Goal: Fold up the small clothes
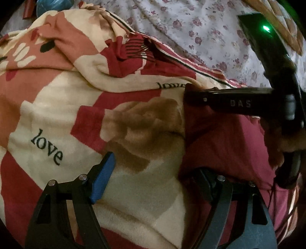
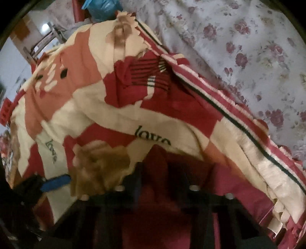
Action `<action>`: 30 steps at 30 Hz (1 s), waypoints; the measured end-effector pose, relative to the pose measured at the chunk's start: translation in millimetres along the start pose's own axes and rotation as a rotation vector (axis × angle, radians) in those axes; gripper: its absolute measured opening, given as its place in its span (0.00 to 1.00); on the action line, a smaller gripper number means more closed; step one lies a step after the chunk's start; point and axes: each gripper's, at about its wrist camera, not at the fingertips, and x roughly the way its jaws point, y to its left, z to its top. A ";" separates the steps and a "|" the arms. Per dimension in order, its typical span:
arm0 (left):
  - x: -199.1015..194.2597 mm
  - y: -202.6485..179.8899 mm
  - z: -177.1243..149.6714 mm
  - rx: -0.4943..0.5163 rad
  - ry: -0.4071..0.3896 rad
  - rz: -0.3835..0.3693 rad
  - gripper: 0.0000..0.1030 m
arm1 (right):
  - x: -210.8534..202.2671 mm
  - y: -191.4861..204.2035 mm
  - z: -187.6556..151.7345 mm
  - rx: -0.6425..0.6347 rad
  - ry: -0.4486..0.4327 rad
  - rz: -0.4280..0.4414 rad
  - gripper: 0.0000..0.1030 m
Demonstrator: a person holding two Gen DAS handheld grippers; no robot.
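Observation:
A dark maroon garment [image 1: 221,145] lies on a thick blanket [image 1: 57,115] patterned in cream, red and pink with the word "love". My left gripper [image 1: 153,168] hangs open above the garment's left edge: the blue-padded finger is over the blanket, the other over the maroon cloth, and nothing is gripped. In the left wrist view the right gripper [image 1: 193,95] reaches in from the right to the garment's far edge. In the blurred right wrist view, the right gripper [image 2: 159,168] has its dark fingers close together on a raised fold of the maroon garment [image 2: 155,157].
The blanket [image 2: 114,115] is rumpled and humped toward the back. A pale floral bedsheet [image 2: 248,57] covers the bed beyond it, to the right. A blue bundle [image 2: 103,7] sits at the far top. A person's hand holds the right gripper's handle at the right edge.

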 end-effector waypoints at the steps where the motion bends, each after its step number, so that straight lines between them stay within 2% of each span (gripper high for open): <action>1: -1.3 0.2 -0.9 -0.003 0.000 -0.001 0.77 | -3.0 1.5 -1.2 -0.001 -0.015 0.008 0.12; 8: -4.5 4.0 -4.5 -0.021 0.008 0.008 0.77 | -12.6 7.6 18.3 0.036 -0.118 0.016 0.08; 13: -5.5 6.4 -4.3 -0.021 0.016 -0.004 0.77 | 15.1 2.9 22.5 0.095 -0.085 -0.004 0.07; 16: -12.0 10.8 -5.1 -0.032 0.020 -0.047 0.77 | -11.5 -5.4 15.1 0.163 -0.129 0.045 0.07; 18: -21.2 11.4 -6.8 -0.028 0.004 -0.054 0.77 | -44.1 -12.2 1.0 0.172 -0.169 0.043 0.10; 20: -33.0 9.4 -9.0 -0.009 -0.037 -0.043 0.77 | -78.1 -22.1 -22.8 0.169 -0.171 -0.003 0.26; 21: -38.5 7.5 -10.0 0.003 -0.061 -0.027 0.77 | -95.2 -29.5 -39.4 0.174 -0.169 -0.025 0.40; 22: -42.1 5.3 -10.9 0.015 -0.085 -0.004 0.77 | -105.3 -34.9 -51.6 0.182 -0.172 -0.045 0.44; 26: -51.4 1.0 -11.8 0.038 -0.157 0.059 0.77 | -151.9 -63.9 -113.9 0.227 -0.153 -0.193 0.44; 27: -53.6 2.2 -11.8 0.029 -0.174 0.058 0.77 | -162.5 -72.2 -129.3 0.250 -0.154 -0.246 0.44; 30: -53.6 5.8 -8.3 -0.021 -0.193 0.022 0.77 | -190.7 -99.9 -166.2 0.353 -0.162 -0.337 0.44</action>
